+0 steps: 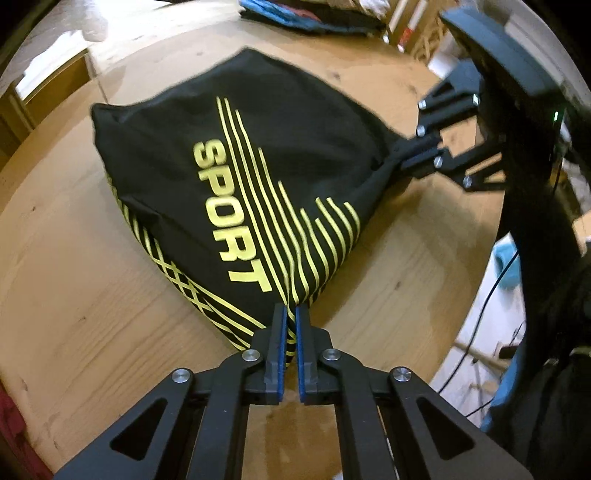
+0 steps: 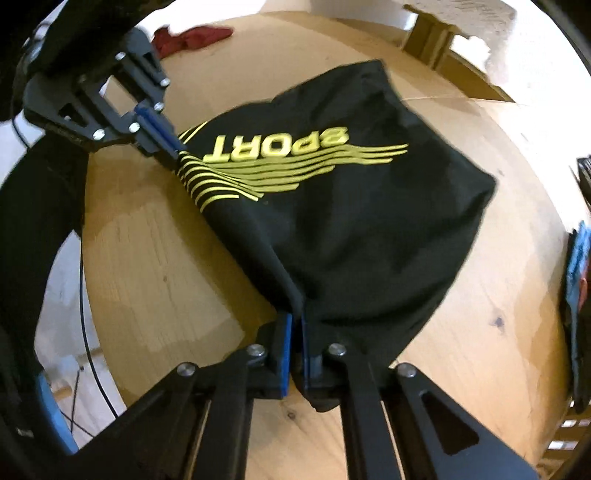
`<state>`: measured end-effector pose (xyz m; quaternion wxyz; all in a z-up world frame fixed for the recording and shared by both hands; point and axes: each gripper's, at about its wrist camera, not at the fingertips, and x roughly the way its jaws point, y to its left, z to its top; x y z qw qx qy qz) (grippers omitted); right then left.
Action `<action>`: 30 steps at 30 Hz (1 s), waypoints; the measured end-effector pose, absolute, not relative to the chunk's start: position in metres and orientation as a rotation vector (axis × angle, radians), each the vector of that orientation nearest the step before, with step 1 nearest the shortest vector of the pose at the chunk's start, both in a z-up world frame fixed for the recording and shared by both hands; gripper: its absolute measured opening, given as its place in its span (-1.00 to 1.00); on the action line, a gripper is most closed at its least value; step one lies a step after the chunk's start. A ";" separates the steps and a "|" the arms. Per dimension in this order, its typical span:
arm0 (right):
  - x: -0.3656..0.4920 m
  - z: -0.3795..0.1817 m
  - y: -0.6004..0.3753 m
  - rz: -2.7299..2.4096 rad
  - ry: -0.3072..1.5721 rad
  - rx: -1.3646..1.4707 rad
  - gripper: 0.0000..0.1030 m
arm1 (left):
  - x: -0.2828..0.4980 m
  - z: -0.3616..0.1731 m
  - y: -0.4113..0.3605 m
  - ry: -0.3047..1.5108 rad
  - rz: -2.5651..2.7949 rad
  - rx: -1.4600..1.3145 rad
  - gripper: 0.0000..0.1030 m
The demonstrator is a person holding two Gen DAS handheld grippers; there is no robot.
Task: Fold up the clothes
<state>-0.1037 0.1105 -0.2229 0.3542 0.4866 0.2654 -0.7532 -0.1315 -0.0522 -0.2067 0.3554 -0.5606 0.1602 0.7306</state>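
A black shirt (image 1: 207, 162) with yellow stripes and the word SPORT hangs stretched between both grippers above a round wooden table (image 1: 66, 266); its far end rests on the table. My left gripper (image 1: 291, 310) is shut on the striped corner of the shirt. My right gripper (image 2: 296, 319) is shut on the plain black corner of the shirt (image 2: 354, 229). In the left wrist view the right gripper (image 1: 400, 157) shows at the upper right, pinching the cloth. In the right wrist view the left gripper (image 2: 179, 151) shows at the upper left, pinching the striped edge.
A pile of folded clothes (image 1: 310, 18) lies at the table's far edge. A red garment (image 2: 192, 37) lies on the table on the left gripper's side. Wooden furniture (image 1: 48, 85) stands beyond the table. Cables (image 1: 495, 288) hang past the near table edge.
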 end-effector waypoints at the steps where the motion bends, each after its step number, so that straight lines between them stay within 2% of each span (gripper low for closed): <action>1: -0.105 -0.214 0.114 -1.966 0.655 1.258 -0.92 | -0.132 -0.199 -0.054 0.390 1.903 -1.438 -0.93; 5: -0.113 -0.165 0.135 -2.075 0.519 1.215 -0.92 | -0.144 -0.153 -0.070 0.325 1.970 -1.361 -0.93; 10: -0.137 -0.093 0.159 -2.217 0.379 1.109 -0.92 | -0.155 -0.070 -0.085 0.336 2.054 -1.207 -0.93; 15: -0.135 -0.033 0.195 -2.337 0.276 1.033 -0.92 | -0.168 -0.024 -0.052 0.326 2.094 -1.090 -0.93; 22: -0.122 0.010 0.267 -2.476 0.189 1.050 -0.92 | -0.192 0.001 0.028 0.330 2.028 -1.018 -0.93; 30: -0.161 0.035 0.354 -2.636 0.124 1.088 -0.92 | -0.239 0.028 0.118 0.359 1.912 -0.964 -0.94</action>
